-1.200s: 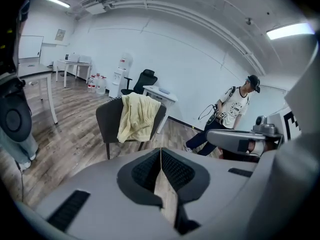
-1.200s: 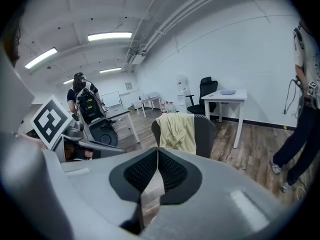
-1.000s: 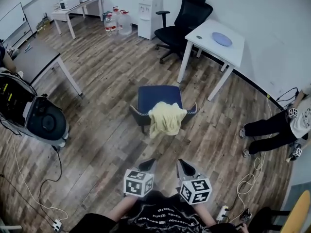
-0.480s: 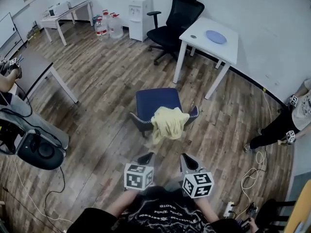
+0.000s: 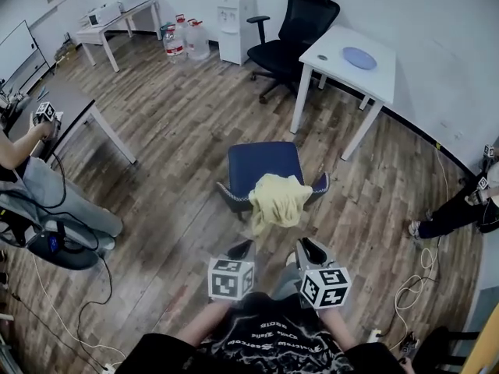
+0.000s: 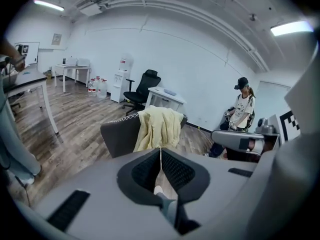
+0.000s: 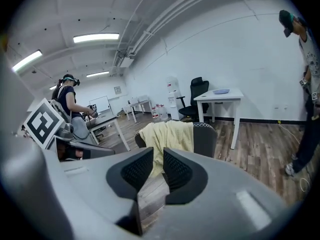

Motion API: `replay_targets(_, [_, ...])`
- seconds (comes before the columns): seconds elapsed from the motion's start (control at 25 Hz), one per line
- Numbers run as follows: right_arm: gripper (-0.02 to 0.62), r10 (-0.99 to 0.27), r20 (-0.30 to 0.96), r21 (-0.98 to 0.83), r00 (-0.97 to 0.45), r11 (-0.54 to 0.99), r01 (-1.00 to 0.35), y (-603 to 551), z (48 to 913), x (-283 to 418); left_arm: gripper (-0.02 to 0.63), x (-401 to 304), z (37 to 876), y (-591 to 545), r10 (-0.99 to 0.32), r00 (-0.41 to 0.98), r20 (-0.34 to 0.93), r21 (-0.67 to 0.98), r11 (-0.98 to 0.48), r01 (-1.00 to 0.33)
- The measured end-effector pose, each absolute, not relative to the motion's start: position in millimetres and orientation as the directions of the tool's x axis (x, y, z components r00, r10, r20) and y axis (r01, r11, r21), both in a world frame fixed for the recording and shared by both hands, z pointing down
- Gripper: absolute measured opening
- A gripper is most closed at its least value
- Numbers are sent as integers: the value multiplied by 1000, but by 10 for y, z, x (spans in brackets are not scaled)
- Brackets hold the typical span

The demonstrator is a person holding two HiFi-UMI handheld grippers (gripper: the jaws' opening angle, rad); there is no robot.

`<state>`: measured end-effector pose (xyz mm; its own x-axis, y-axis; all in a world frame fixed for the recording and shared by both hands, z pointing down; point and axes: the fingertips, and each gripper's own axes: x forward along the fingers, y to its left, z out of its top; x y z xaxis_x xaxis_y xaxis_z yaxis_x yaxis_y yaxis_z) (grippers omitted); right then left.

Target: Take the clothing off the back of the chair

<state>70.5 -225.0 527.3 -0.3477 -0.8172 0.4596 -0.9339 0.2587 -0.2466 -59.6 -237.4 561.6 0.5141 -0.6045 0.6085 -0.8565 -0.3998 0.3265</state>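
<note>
A pale yellow garment hangs over the back of a low chair with a blue seat, and the back faces me. Both grippers are short of it, side by side, touching nothing. My left gripper points at the cloth with its jaws shut and empty. In the left gripper view the garment drapes over the grey chair back just past the left gripper. My right gripper is opening, with a narrow gap and nothing between the jaws. The right gripper view shows the garment beyond the right gripper.
A white table holding a blue plate and a black office chair stand behind the chair. A seated person and a grey desk are at the left, another person at the right. Cables lie on the wooden floor.
Both grippers have moved forward toward the chair back, and the chair with the garment now lies closer. The garment has not shifted.
</note>
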Motion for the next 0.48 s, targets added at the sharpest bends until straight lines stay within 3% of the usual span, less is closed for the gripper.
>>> replay_targets(0.32, [240, -770, 479, -311, -421, 299, -902, -2503, 5409, 742, 18, -496, 5749, -2606, -615, 454, 645, 330, -311, -891])
replay_targets(0.36, [254, -767, 484, -314, -421, 297, -902, -2539, 5429, 753, 38, -476, 5764, -2632, -611, 459, 645, 344, -304, -889])
replay_targets(0.44, [293, -762, 495, -315, -418, 291, -903, -2619, 5469, 782, 172, -415, 5796, -2682, -593, 475, 650, 370, -299, -880])
replay_targets(0.48, [308, -759, 499, -316, -417, 289, -904, -2660, 5488, 799, 181, -381, 5811, -2706, -586, 481, 652, 379, -298, -876])
